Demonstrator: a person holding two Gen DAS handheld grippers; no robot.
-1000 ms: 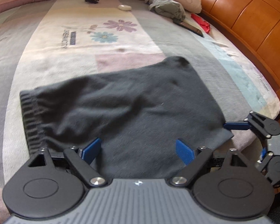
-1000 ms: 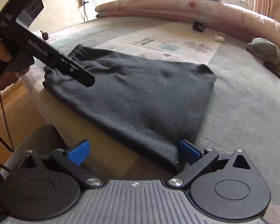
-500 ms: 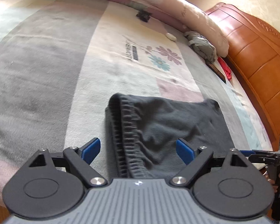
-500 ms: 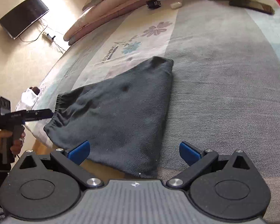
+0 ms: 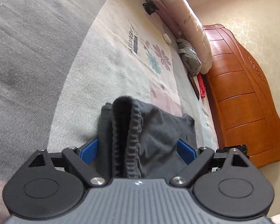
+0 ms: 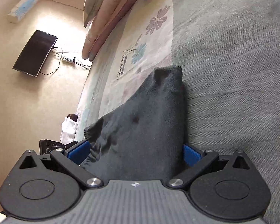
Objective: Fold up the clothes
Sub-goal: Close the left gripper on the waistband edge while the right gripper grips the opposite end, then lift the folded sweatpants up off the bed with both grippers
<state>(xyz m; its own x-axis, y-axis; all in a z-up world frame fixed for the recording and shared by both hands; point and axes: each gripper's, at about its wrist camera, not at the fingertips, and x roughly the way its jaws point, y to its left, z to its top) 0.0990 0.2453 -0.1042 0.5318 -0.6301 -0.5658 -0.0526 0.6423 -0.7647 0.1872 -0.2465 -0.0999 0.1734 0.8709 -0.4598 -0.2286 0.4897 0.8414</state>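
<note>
A dark grey garment with a ribbed elastic waistband lies on the bed. My left gripper is open, its blue pads on either side of the bunched waistband end. In the right wrist view the same garment narrows to a far corner, and my right gripper is open with the cloth's near end between its pads. Whether either gripper's pads touch the cloth I cannot tell.
The bed has a grey and cream cover with a flower print. A pink quilt roll, a crumpled grey-green cloth, a black clip and a red item lie at its far side. A wooden headboard stands right.
Both grippers have rolled sideways and closed in on the garment's two ends. The waistband now sits between my left pads and the other end between my right pads.
</note>
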